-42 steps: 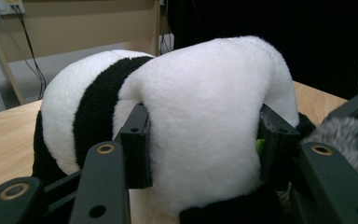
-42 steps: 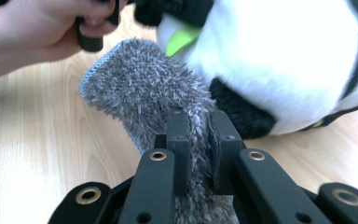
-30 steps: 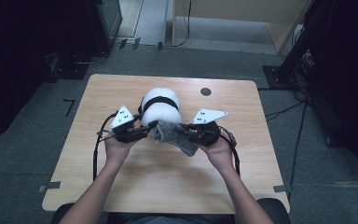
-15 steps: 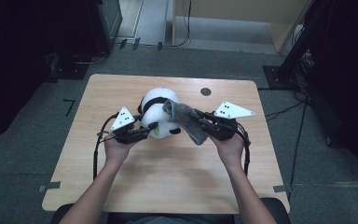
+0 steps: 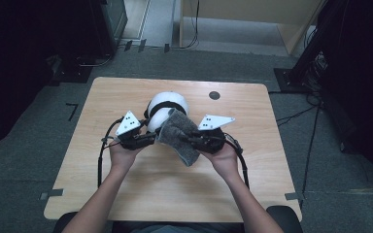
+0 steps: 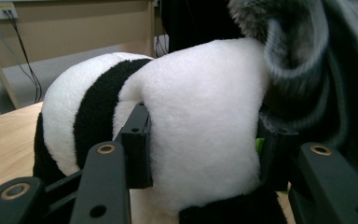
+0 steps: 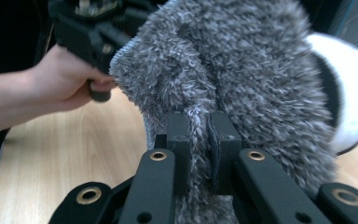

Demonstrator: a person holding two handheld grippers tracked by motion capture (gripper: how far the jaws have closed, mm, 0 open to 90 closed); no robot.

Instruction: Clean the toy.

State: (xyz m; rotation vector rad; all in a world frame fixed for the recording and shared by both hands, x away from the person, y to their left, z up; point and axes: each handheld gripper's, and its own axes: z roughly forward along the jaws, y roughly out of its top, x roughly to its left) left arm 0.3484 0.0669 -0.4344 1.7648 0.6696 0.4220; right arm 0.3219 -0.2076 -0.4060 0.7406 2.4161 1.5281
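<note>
Black-and-white plush toy point(image 5: 164, 108) near the middle of the desk point(image 5: 97, 194), a bit toward the far edge. Left gripper point(image 5: 148, 139) partly closed, pads pressed into the white fur from both sides. Right gripper point(image 5: 187, 138) squeezed tight on a fold of the grey fuzzy cloth point(image 5: 179, 136), held up against the toy's right side. Lots of bare wood along the near edge, near both near corners and toward the left and right edges. Small dark round spot point(image 5: 214, 95) close to the far edge, well apart from the toy. Toy's right side hidden behind the cloth. Toy's bottom cut off in the left gripper view. Toy's face not seen. Dark room around, hard to make out.
</note>
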